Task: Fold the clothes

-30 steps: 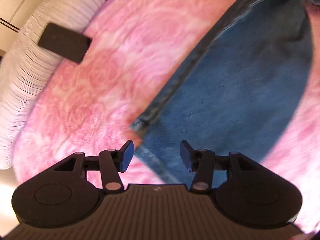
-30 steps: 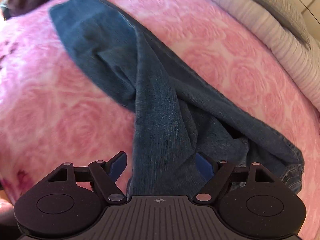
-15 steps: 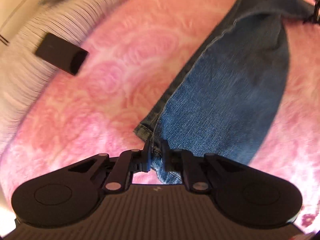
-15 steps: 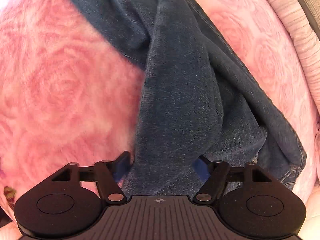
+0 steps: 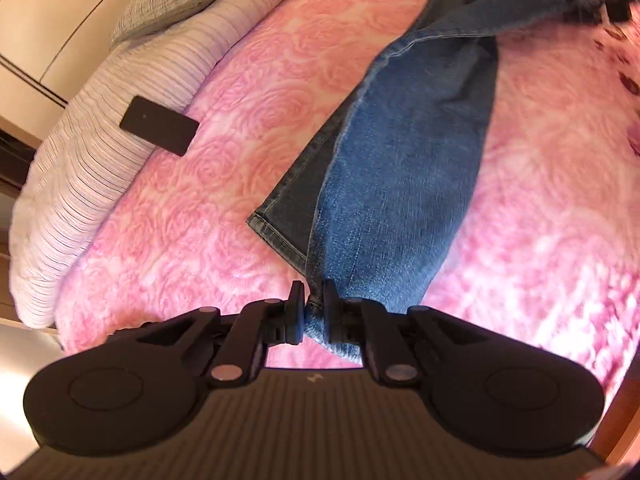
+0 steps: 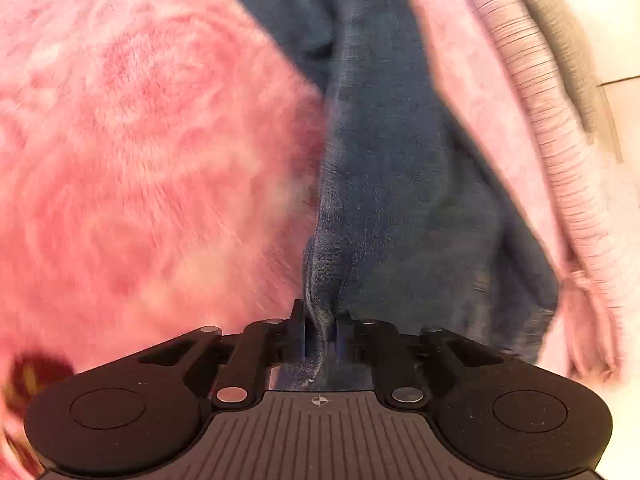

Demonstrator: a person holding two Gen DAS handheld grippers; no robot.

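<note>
1. Left gripper (image 5: 313, 300) is pinched nearly all the way closed on the hem end of the jeans (image 5: 400, 152), with denim squeezed between the two fingers.
2. From that grip the jeans run up toward 1 o'clock across the pink rose-pattern blanket (image 5: 240, 92). One leg lies flat, its hem corner showing at about 11 o'clock from the fingers.
3. Right gripper (image 6: 320, 326) is closed tight too, with a ridge of bunched denim caught in the narrow gap. This view is pretty blurry.
4. There the jeans stretch straight up to 12 o'clock, pink blanket on both sides.
5. A small black rectangular thing (image 5: 159, 125) sits at 10 o'clock in the left view, on the edge of a striped light cover (image 5: 92, 152), well apart from the jeans.
</note>
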